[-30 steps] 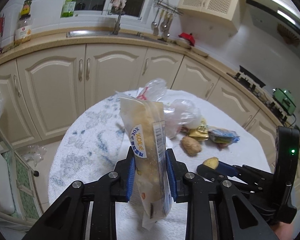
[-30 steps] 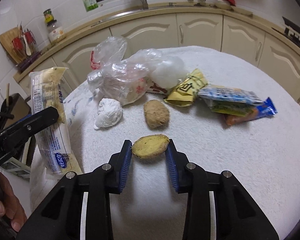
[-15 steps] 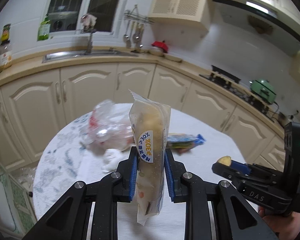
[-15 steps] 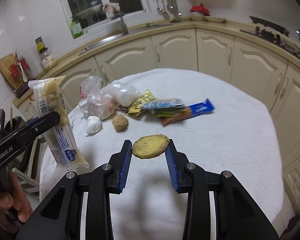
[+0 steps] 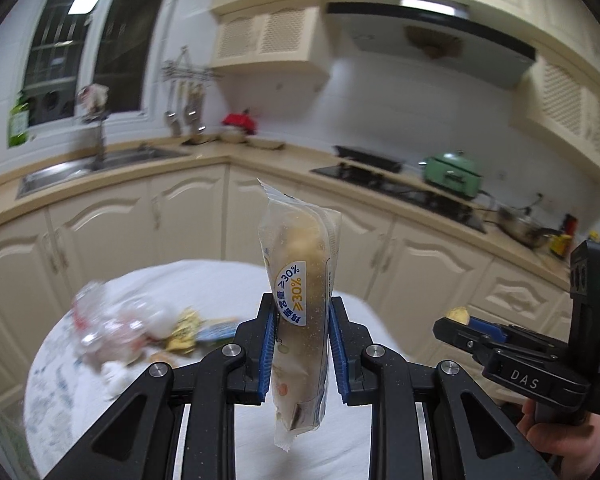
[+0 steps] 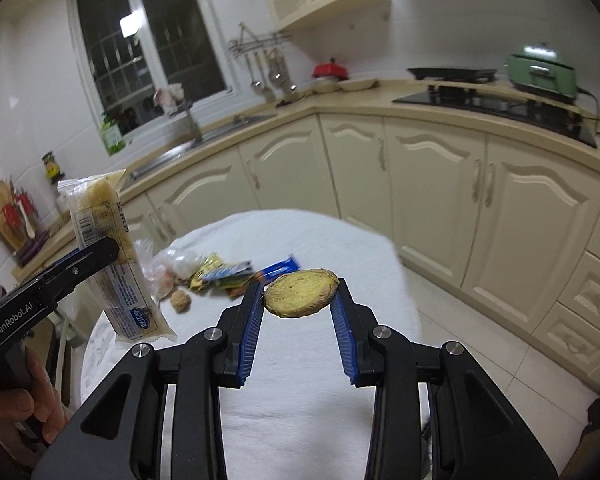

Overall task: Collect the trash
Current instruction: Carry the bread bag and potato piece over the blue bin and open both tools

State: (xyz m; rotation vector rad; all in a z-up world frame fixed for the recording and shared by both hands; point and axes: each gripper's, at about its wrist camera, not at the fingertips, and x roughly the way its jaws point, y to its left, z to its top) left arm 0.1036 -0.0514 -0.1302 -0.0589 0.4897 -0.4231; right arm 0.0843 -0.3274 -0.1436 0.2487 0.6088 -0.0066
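Cream kitchen cabinets curve behind a round bench (image 6: 308, 384) draped in white cloth; above it the left hand-held gripper (image 5: 302, 344) clamps a clear food wrapper (image 5: 300, 312) upright between its blue pads, the label reading 30% facing the camera, the wrapper's lower end hanging below the fingers; the right hand-held gripper (image 6: 298, 320) is closed on a flat yellow-brown ginger slice (image 6: 301, 293), pinched by its edges and lifted clear of the cloth; in the right wrist view the wrapper (image 6: 112, 256) stands off to the left, held well above the bench; on the far side of the bench lies the remaining litter: a crumpled clear plastic bag (image 5: 112, 320), a yellow packet (image 6: 204, 270), a blue packet (image 6: 280, 268) and a brown ginger lump (image 6: 180, 301), close together; behind, a steel sink (image 5: 96, 164) and a green cooker (image 6: 540, 70) sit on the worktop.
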